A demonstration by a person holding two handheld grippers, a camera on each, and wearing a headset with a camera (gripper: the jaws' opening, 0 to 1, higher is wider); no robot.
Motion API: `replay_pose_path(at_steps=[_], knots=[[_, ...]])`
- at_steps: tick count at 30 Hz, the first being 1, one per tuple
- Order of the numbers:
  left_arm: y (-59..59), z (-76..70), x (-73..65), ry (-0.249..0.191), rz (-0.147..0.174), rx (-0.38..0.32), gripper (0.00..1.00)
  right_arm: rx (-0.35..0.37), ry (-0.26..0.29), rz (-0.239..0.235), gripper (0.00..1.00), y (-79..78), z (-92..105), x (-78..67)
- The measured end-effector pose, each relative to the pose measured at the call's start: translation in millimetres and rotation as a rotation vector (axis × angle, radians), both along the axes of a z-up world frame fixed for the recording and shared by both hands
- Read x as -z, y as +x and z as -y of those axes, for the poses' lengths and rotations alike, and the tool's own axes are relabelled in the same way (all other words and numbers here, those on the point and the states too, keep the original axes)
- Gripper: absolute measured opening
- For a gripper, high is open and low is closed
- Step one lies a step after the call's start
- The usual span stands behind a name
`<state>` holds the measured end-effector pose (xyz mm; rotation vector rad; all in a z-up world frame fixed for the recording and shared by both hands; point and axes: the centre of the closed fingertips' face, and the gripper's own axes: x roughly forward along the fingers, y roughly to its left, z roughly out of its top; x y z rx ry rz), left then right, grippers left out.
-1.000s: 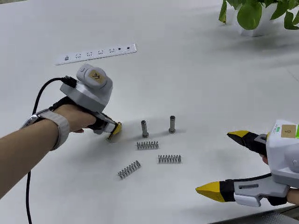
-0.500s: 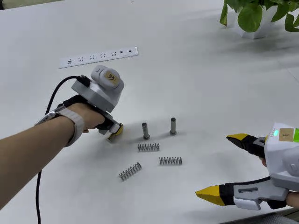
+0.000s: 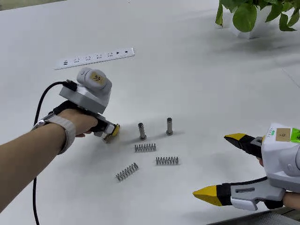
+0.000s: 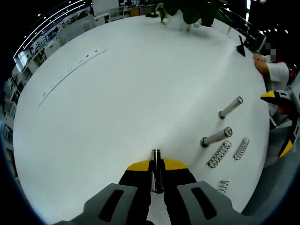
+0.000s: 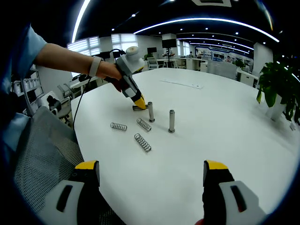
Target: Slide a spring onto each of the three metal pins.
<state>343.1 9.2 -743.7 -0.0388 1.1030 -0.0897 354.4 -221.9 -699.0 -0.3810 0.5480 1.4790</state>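
My left gripper (image 3: 111, 132) is shut on a short metal pin (image 4: 155, 157), held low over the white table (image 3: 197, 84); the pin's tip sticks out past the yellow jaws. Two more pins (image 3: 141, 131) (image 3: 169, 126) stand upright just right of it. Three springs lie flat in front of them: one (image 3: 145, 147) below the left pin, one (image 3: 167, 160) to its right, one (image 3: 127, 171) at the front left. My right gripper (image 3: 218, 165) hangs open and empty at the table's near right. From the right gripper view, the left gripper (image 5: 138, 104) is beside the nearer standing pin (image 5: 151, 112).
A white power strip (image 3: 94, 57) lies at the back left. A potted plant (image 3: 253, 14) stands at the far right corner. The left gripper's black cable (image 3: 40, 105) trails off the near left. A mesh chair (image 5: 42, 154) sits by the table edge.
The head camera has shifted a little. The left gripper stays shut on the pin beside the standing pins; the right gripper stays open at the near right.
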Motion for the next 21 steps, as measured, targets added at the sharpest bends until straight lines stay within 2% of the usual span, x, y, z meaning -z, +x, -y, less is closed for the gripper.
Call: replay_pose_path(at_steps=[2,5,8,13,21], knots=[[-3.2,-2.0,-0.6,-0.007,0.014,-0.020,0.07,-0.002,-0.003,0.003,0.93,0.1,0.4,0.4],[-4.4,-4.4,-5.7,-0.018,0.053,-0.047,0.07,-0.005,-0.006,0.002,0.93,-0.2,0.8,1.7],[-1.4,-9.2,-10.0,-0.032,0.094,-0.063,0.07,-0.010,-0.011,0.001,0.93,-2.1,0.5,3.5],[0.4,-13.0,-14.7,-0.041,0.138,-0.070,0.07,-0.017,-0.014,0.002,0.93,-4.1,-1.0,3.1],[-4.7,-11.2,-20.1,-0.036,0.178,-0.055,0.07,-0.023,-0.017,0.002,0.93,-5.2,-2.3,3.8]])
